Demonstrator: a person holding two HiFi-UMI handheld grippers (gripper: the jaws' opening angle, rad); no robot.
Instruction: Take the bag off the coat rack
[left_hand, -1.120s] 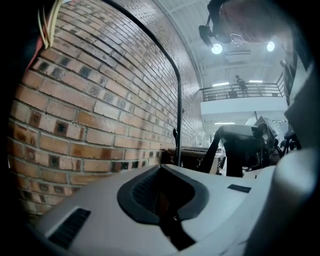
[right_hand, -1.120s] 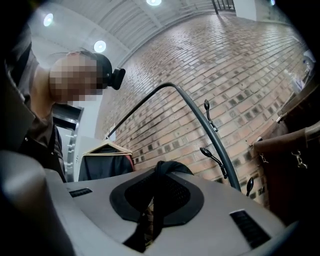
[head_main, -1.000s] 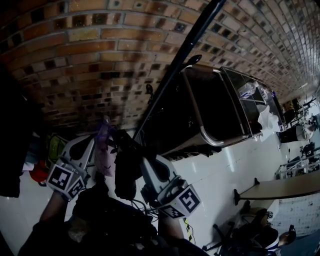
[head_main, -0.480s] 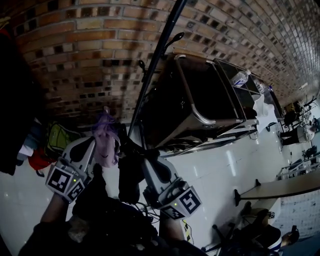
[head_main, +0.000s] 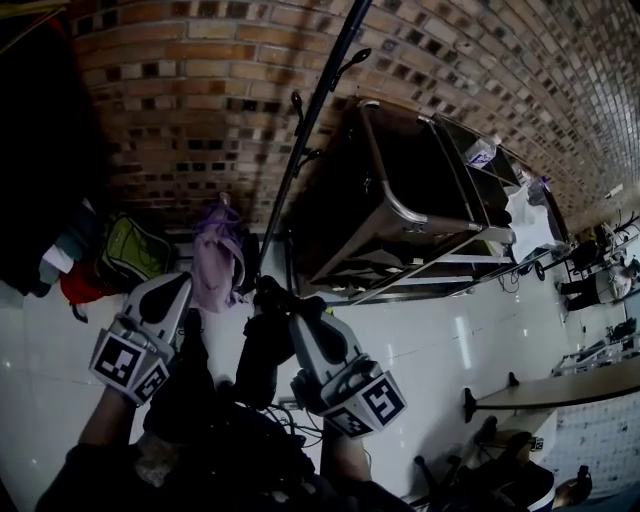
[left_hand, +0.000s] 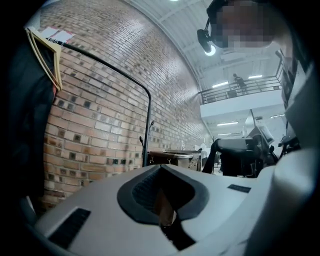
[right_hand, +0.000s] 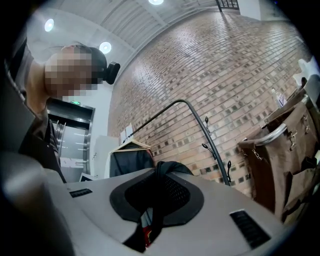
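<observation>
A black bag (head_main: 262, 355) hangs below my right gripper (head_main: 278, 302), which is shut on its dark strap (right_hand: 159, 197). In the right gripper view the strap runs through the closed jaws and bulges over their far edge. The bag is off the coat rack (head_main: 312, 120), a thin black pole with small hooks that rises in front of the brick wall. That same coat rack (right_hand: 214, 142) stands beyond the jaws in the right gripper view. My left gripper (head_main: 170, 292) is beside the bag's left, shut, with nothing held. From the left gripper view, the coat rack (left_hand: 149, 127) is straight ahead.
A brown, metal-framed cart (head_main: 400, 215) stands right of the rack. A purple garment (head_main: 218, 262) and a green bag (head_main: 135, 250) lie by the wall. A dark coat on a hanger (left_hand: 27, 100) is at the left, and a table (head_main: 560, 385) at the right.
Both grippers and the bag have drawn back from the rack, whose pole now stands farther off. The purple garment, earlier beside my left gripper, is now clear of it.
</observation>
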